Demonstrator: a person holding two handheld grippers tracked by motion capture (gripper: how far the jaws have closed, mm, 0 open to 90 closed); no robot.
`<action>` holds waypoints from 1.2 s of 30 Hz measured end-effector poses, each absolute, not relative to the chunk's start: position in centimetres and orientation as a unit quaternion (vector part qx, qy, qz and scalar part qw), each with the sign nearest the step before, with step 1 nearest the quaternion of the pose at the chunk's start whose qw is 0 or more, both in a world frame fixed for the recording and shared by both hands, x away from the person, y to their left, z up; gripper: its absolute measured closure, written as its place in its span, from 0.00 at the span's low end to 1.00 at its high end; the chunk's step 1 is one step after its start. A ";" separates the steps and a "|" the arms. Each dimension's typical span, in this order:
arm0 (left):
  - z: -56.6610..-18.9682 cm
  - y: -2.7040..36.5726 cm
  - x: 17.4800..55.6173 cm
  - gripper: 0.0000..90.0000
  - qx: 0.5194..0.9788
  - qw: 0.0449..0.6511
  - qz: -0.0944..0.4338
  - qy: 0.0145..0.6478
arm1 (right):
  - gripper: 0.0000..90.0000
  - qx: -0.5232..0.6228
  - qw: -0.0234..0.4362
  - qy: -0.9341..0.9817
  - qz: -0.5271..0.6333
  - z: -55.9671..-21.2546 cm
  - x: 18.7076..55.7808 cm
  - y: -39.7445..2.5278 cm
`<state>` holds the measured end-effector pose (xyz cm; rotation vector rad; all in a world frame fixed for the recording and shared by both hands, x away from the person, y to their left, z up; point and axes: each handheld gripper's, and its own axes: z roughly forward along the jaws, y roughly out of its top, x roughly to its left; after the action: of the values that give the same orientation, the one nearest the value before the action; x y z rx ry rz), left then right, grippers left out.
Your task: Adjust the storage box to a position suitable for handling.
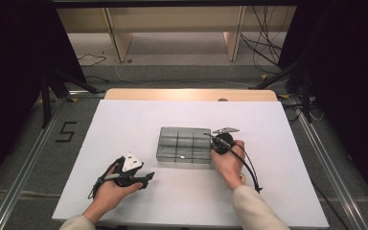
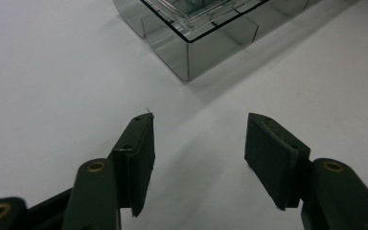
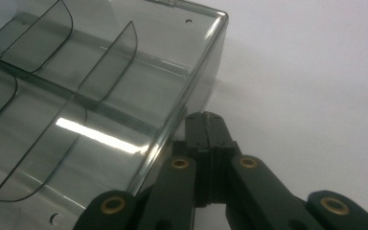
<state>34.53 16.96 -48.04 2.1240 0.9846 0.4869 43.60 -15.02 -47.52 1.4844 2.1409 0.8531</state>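
A clear smoky plastic organizer box [image 1: 184, 144] with inner dividers lies in the middle of the white table top. Its near corner [image 2: 187, 52] appears at the top of the left gripper view. In the right gripper view its lid and curved dividers [image 3: 91, 91] are close up. My right gripper [image 3: 206, 125] is shut with nothing between its jaws, its tips pressed against the box's right side wall [image 1: 212, 147]. My left gripper [image 2: 199, 139] is open, low over the bare table, to the front left of the box [image 1: 146, 179].
The white table top [image 1: 124, 124] has free room all around the box. A wooden strip [image 1: 191, 94] runs along its far edge. Black tripod legs [image 1: 52, 81] and cables [image 1: 263, 43] stand on the floor beyond. A "5" [image 1: 66, 131] is marked on the floor at left.
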 end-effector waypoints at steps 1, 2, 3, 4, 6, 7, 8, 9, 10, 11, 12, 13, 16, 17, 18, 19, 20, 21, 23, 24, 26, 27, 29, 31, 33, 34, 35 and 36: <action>-48.0 17.0 34.5 0.49 0.826 0.366 0.190 0.383 | 1.00 0.530 0.198 0.766 0.305 -47.5 43.6 -15.0; -48.0 17.0 34.5 0.49 0.826 0.366 0.190 0.383 | 1.00 0.530 0.198 0.766 0.306 -47.5 43.6 -15.1; -48.1 17.0 34.5 0.49 0.826 0.367 0.191 0.383 | 1.00 0.529 0.196 0.766 0.307 -47.5 43.6 -15.1; -48.1 17.0 34.5 0.49 0.826 0.367 0.191 0.383 | 1.00 0.529 0.194 0.766 0.307 -47.5 43.6 -15.1; -48.1 17.0 34.5 0.49 0.827 0.366 0.191 0.383 | 1.00 0.526 0.193 0.769 0.307 -47.5 43.6 -15.2; -48.1 17.0 34.5 0.49 0.826 0.366 0.191 0.383 | 1.00 0.527 0.191 0.768 0.309 -47.5 43.6 -15.2; -48.1 17.0 34.5 0.49 0.825 0.368 0.192 0.383 | 1.00 0.524 0.191 0.769 0.311 -47.5 43.6 -15.3; -48.1 17.0 34.5 0.49 0.826 0.367 0.192 0.383 | 1.00 0.523 0.191 0.769 0.315 -47.4 43.6 -15.4; -48.1 17.0 34.5 0.49 0.825 0.369 0.192 0.383 | 1.00 0.519 0.193 0.769 0.319 -47.2 43.6 -15.5; -48.1 17.1 34.5 0.50 0.824 0.370 0.193 0.383 | 1.00 0.516 0.193 0.770 0.322 -47.1 43.5 -15.6; -48.1 17.1 34.5 0.50 0.824 0.370 0.193 0.383 | 1.00 0.512 0.197 0.770 0.325 -46.9 43.4 -15.8; -48.2 17.1 34.5 0.51 0.823 0.371 0.193 0.383 | 1.00 0.509 0.199 0.771 0.328 -46.7 43.3 -15.9; -48.2 17.1 34.5 0.51 0.824 0.371 0.193 0.383 | 1.00 0.498 0.201 0.773 0.338 -46.3 42.7 -16.6; -48.2 17.1 34.5 0.51 0.823 0.371 0.193 0.384 | 1.00 0.493 0.203 0.774 0.342 -46.2 42.5 -16.9; -48.2 17.1 34.5 0.51 0.823 0.371 0.193 0.384 | 1.00 0.493 0.203 0.774 0.342 -46.2 42.5 -16.9; -48.2 17.1 34.4 0.52 0.824 0.370 0.193 0.384 | 0.98 0.476 0.204 0.780 0.351 -46.0 41.9 -17.3; -48.2 17.1 34.4 0.52 0.824 0.370 0.193 0.383 | 0.98 0.473 0.205 0.781 0.354 -46.0 41.7 -17.5; -48.2 17.1 34.4 0.53 0.824 0.370 0.193 0.383 | 0.98 0.473 0.205 0.781 0.354 -46.0 41.7 -17.5; -48.2 17.1 34.4 0.54 0.824 0.372 0.193 0.382 | 0.97 0.464 0.203 0.783 0.361 -45.9 41.1 -18.3; -48.2 17.1 34.4 0.54 0.824 0.373 0.193 0.381 | 0.97 0.464 0.203 0.783 0.361 -45.9 40.9 -18.5; -48.2 17.1 34.3 0.55 0.823 0.375 0.192 0.381 | 0.96 0.462 0.201 0.784 0.361 -46.0 40.6 -18.7; -48.2 17.1 34.3 0.55 0.824 0.375 0.192 0.380 | 0.94 0.461 0.201 0.785 0.361 -46.1 40.3 -18.9; -48.2 17.2 34.2 0.57 0.823 0.380 0.187 0.378 | 0.87 0.453 0.197 0.783 0.379 -46.1 39.4 -19.6; -48.2 17.2 34.2 0.56 0.824 0.379 0.188 0.377 | 0.84 0.445 0.197 0.781 0.390 -46.2 38.8 -19.9; -48.3 17.3 34.1 0.56 0.824 0.381 0.188 0.375 | 0.81 0.437 0.196 0.781 0.400 -46.3 38.1 -20.1; -48.3 17.3 34.1 0.56 0.824 0.382 0.189 0.374 | 0.78 0.430 0.195 0.784 0.403 -46.4 37.8 -20.2; -48.3 17.4 34.1 0.55 0.826 0.380 0.189 0.372 | 0.77 0.426 0.195 0.785 0.405 -46.4 37.6 -20.2; -48.3 17.4 34.1 0.55 0.826 0.380 0.189 0.372 | 0.76 0.421 0.196 0.786 0.409 -46.5 37.3 -20.3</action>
<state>34.05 17.44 -48.25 2.1089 0.9497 0.4837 37.31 -20.26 -46.46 1.1806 2.2009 1.1446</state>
